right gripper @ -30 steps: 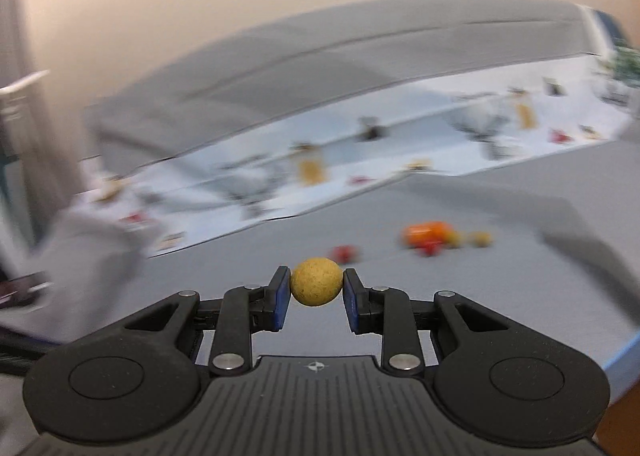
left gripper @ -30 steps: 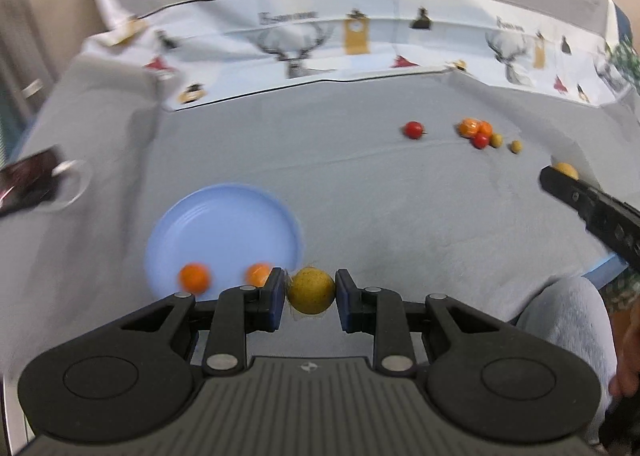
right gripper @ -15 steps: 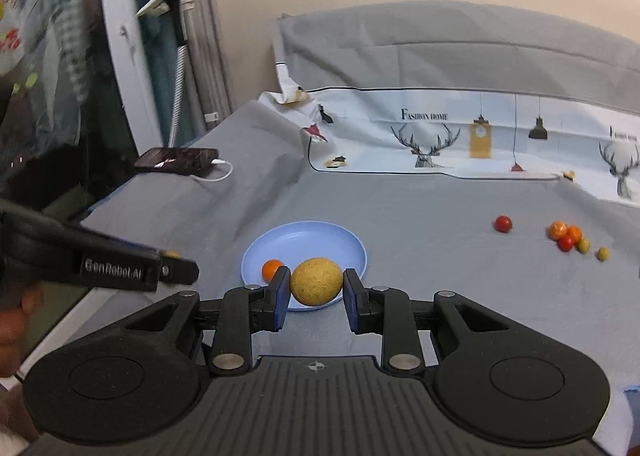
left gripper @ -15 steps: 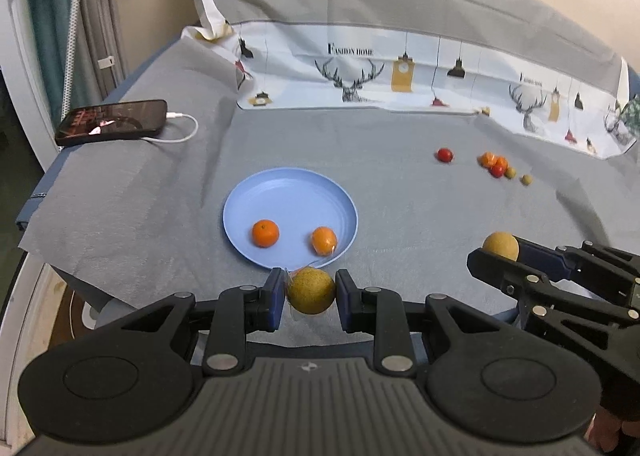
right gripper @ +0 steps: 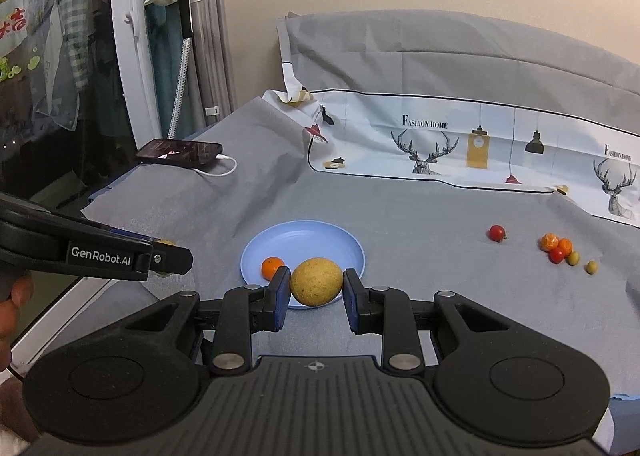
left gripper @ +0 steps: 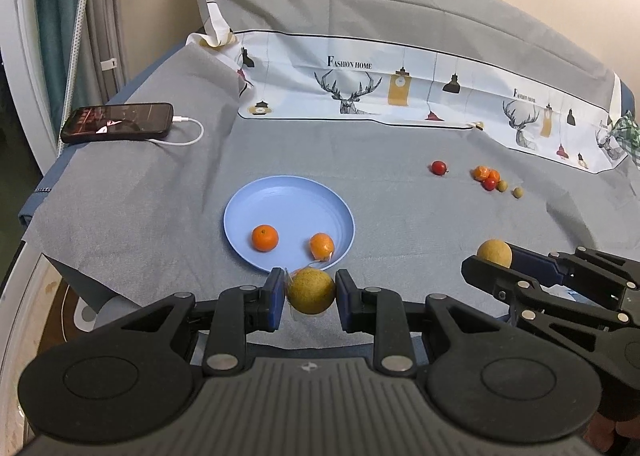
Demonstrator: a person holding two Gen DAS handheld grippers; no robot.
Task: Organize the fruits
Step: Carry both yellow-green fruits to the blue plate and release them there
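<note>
Left wrist view has steadied over the plate; each hand-held gripper, left and right, pinches a yellow fruit, ready for dropping

Both tools swung back from the plate.

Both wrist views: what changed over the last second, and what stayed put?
Both cameras pulled back and up from the cloth: the blue plate shrank in view, and the phone came into sight. The left gripper kept its yellow-brown fruit; the right gripper kept its own round fruit. Two oranges on the plate and the small fruits beyond stayed put.
</note>
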